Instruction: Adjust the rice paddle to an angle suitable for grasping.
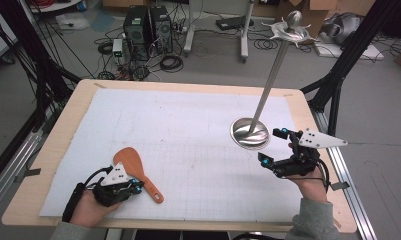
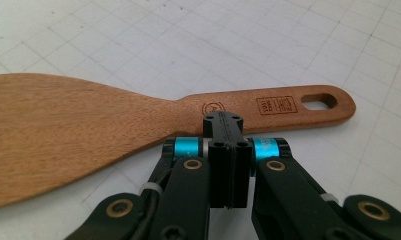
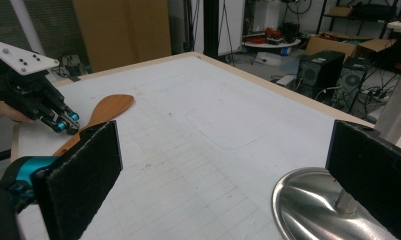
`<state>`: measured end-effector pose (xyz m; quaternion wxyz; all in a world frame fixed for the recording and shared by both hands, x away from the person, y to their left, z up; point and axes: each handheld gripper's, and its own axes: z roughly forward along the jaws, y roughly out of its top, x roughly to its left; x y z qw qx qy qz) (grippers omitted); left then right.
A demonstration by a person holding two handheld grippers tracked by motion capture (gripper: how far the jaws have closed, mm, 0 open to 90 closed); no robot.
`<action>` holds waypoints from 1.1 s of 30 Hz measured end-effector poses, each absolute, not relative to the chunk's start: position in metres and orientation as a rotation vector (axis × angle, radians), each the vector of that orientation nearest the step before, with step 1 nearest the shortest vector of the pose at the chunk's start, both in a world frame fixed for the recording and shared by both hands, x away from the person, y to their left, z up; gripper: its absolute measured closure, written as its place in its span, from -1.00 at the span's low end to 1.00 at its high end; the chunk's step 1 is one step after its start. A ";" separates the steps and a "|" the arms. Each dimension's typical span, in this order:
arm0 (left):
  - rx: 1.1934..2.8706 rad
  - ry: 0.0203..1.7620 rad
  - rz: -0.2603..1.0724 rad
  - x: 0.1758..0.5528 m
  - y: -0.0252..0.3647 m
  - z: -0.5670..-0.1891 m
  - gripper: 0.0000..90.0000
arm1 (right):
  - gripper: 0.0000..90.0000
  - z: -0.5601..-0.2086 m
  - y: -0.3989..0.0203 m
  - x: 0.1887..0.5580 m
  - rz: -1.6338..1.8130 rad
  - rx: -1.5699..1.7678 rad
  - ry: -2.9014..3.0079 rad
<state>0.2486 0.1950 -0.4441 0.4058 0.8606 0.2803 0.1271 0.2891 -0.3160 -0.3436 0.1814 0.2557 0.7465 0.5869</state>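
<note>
wooden rice paddle (image 2: 138, 120) lies crosswise just beyond left gripper (image 2: 223, 125), jaws together; right gripper (image 3: 223, 175) jaws apart beside steel stand base (image 3: 308, 210).

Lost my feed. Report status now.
Left tongs shut, empty, at wooden spatula handle. Right tongs open beside steel stand base. Nothing in the way.

Spatula: my wooden spatula (image 1: 136, 170) lies flat on the white gridded mat, near the front left, broad blade away from me, handle with its hanging hole toward me.
Stand: my polished metal stand (image 1: 250, 133) sits upright at right, thin pole leaning, spiky top.
</note>
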 end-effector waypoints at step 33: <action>2.212 0.729 0.301 0.286 0.153 -0.440 0.99 | -0.99 -0.348 -0.316 0.284 1.615 0.734 2.139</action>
